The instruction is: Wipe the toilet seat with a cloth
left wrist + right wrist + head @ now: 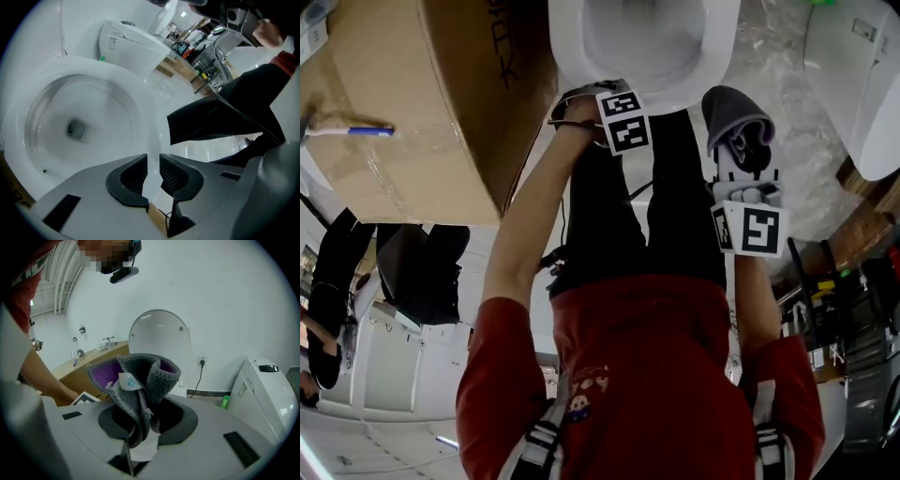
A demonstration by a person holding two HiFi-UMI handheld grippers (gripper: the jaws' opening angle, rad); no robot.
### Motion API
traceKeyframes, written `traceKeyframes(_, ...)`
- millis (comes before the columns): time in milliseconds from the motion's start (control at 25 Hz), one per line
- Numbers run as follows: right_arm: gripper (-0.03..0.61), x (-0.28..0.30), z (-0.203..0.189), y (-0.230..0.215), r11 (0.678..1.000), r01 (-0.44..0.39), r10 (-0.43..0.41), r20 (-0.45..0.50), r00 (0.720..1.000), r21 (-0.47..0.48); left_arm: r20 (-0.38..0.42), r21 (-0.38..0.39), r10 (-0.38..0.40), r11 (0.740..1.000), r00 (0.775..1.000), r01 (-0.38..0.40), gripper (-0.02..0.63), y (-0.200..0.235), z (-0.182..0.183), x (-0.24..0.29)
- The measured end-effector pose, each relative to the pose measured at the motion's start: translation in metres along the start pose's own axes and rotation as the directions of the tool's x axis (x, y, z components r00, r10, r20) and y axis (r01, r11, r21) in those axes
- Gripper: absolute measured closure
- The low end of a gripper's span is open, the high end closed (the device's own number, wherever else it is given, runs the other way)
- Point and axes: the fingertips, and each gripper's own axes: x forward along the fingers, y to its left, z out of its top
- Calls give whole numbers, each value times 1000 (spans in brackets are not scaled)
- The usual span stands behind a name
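Observation:
A white toilet stands in front of me, its bowl open and its rim bare; the lid is raised against the wall. My left gripper hangs over the front edge of the rim. Its jaws stand close together with a narrow gap, and nothing shows between them. My right gripper is to the right of the bowl, shut on a grey knitted cloth with a purple inner side and a small tag. The cloth bunches up above the jaws.
A big cardboard box stands close on the toilet's left. A second white toilet sits to the right, with a green bottle near its base. A cable runs down from a wall socket. My dark trouser legs are just before the bowl.

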Motion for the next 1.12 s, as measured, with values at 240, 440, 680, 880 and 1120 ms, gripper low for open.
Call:
traceKeyframes(240, 489, 19, -7, -4, 1000, -7, 7, 8, 1000, 23, -7, 65, 136, 989, 991, -136, 598, 11, -5, 24)
traceKeyframes(440, 489, 32, -11, -10, 1000, -12, 12, 5, 1000, 6, 62, -3, 144, 990, 988, -144, 598, 14, -4, 23)
traceKeyframes(680, 489, 66, -16, -26, 996, -5, 0, -55, 998, -92, 163, -100, 145, 986, 976, -130, 600, 16, 1, 15)
traceKeyframes(880, 489, 129, -20, -60, 962, 10, -61, -180, 982, -272, 406, -205, 383, 923, 830, -326, 600, 42, 31, -39)
traceKeyframes(1120, 488, 218, -33, -108, 784, -9, -266, -349, 899, -620, 548, -474, 628, 778, 553, -413, 600, 76, 50, -124)
